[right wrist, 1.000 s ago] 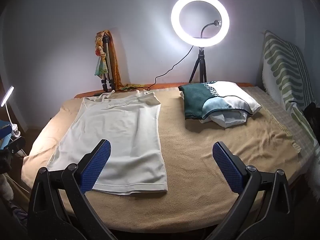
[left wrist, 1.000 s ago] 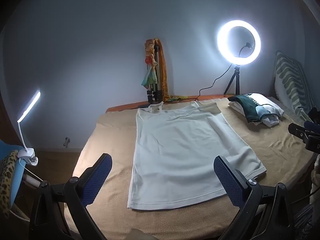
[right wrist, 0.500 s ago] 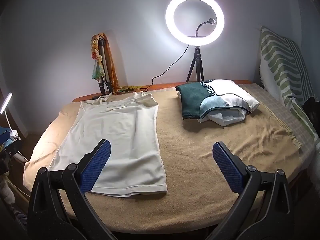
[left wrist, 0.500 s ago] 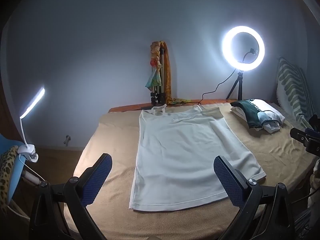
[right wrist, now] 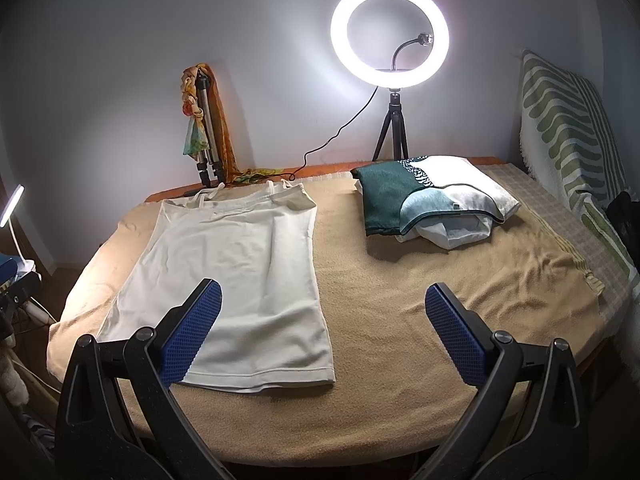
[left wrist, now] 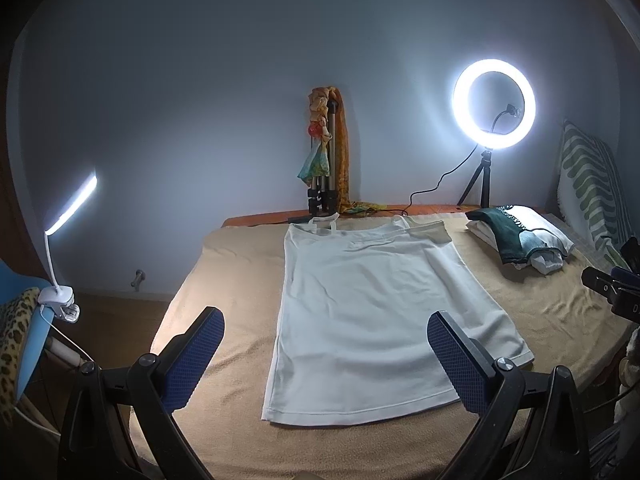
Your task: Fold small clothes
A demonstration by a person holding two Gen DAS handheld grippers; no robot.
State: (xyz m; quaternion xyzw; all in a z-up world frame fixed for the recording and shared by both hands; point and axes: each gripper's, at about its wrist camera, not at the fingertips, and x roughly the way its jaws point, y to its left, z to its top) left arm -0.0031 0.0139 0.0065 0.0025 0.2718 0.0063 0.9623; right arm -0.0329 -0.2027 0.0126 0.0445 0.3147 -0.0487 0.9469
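A white strappy top [left wrist: 372, 320] lies flat on the tan blanket [left wrist: 240, 300], straps toward the far wall, hem toward me. It also shows in the right wrist view [right wrist: 240, 272], left of centre. My left gripper [left wrist: 326, 360] is open and empty, held above the hem end of the top. My right gripper [right wrist: 320, 332] is open and empty, above the hem's right corner and the bare blanket [right wrist: 400, 320] beside it. Neither gripper touches the cloth.
A pile of folded clothes [right wrist: 432, 200] sits at the back right. A lit ring light on a tripod [right wrist: 390, 36] and a folded tripod with a scarf [right wrist: 204, 128] stand by the wall. A striped cushion [right wrist: 568, 128] leans right. A clip lamp [left wrist: 68, 208] is left.
Both grippers have drawn back and tilted up a little, so the top and the ring light sit lower and smaller in view. The top has not moved.
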